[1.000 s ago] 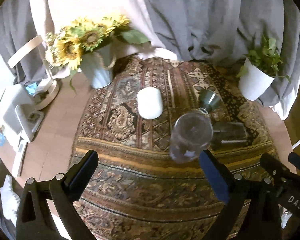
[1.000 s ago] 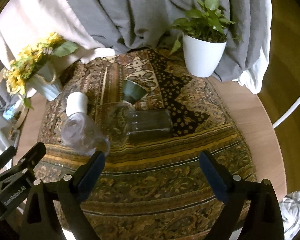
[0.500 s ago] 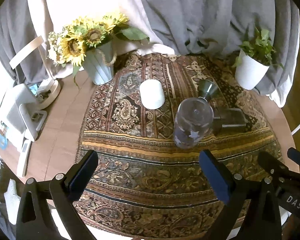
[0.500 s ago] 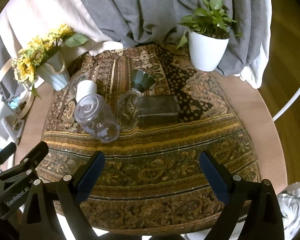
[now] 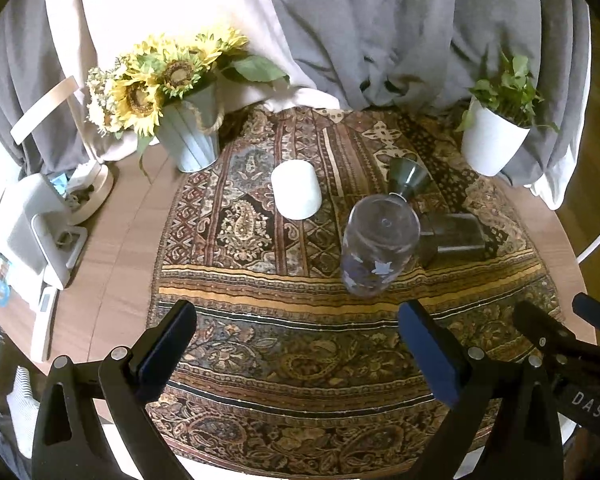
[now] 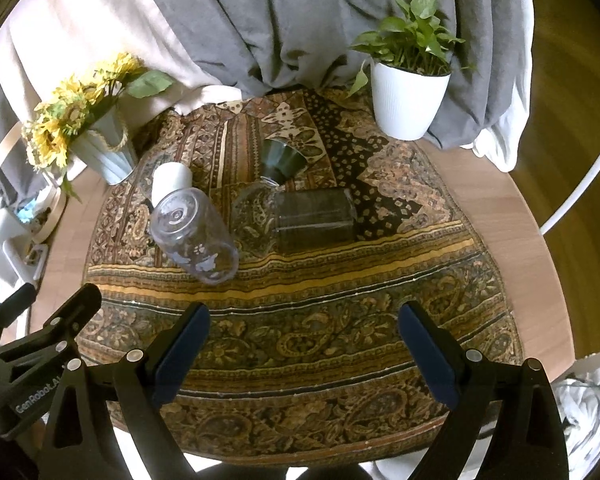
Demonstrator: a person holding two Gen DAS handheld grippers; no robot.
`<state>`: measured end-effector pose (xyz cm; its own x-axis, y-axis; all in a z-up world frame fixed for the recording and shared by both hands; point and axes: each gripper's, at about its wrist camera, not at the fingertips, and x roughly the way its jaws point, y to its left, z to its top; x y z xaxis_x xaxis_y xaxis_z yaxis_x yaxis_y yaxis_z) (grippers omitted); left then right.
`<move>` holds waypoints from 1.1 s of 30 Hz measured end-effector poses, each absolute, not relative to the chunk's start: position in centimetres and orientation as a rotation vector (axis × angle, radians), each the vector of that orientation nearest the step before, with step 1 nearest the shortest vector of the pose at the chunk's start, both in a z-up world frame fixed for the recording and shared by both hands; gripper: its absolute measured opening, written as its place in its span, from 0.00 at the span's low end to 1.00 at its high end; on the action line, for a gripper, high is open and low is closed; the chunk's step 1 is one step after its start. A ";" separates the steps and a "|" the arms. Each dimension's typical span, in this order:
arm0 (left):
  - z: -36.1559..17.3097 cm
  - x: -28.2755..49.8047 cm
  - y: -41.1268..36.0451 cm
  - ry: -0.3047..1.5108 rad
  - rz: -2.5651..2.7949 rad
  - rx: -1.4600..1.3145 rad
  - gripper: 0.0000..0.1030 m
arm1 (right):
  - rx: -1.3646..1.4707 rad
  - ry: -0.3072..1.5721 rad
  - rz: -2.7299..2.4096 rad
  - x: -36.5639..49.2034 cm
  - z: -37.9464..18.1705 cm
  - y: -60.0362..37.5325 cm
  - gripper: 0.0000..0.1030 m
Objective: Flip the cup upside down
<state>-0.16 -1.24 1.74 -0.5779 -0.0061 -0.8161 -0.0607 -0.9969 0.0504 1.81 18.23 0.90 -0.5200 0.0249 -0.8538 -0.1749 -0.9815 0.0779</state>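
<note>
A round wooden table stood against a backdrop of draped grey curtain and a pale cream cloth, and most of its top was covered by a patterned paisley cloth in browns, golds and dark greens. The clear plastic cup with pale flower prints stood upside down on that cloth, base uppermost, to the right of centre in the left wrist view and left of centre in the right wrist view. Just behind it a white cup also stood inverted, and close beside it were a dark green cup and a smoky glass tumbler lying on its side. A pale metal bucket of sunflowers occupied the far left of the table, and a white pot holding a green plant stood at the far right edge of the cloth. White appliances sat off to the left on the bare wood. The left gripper hung above the near part of the cloth with its jaws spread wide and nothing between them; the right gripper was likewise spread wide and empty, both well short of the cup.
</note>
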 end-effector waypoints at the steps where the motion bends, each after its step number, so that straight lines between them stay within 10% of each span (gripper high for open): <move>1: 1.8 -0.2 -1.2 0.111 2.761 -1.430 1.00 | -1.475 0.234 2.632 1.8 0.9 18.2 0.93; 33: 1.6 -0.7 -1.6 0.103 2.738 -1.439 1.00 | -1.487 0.235 2.612 1.5 0.7 17.7 0.93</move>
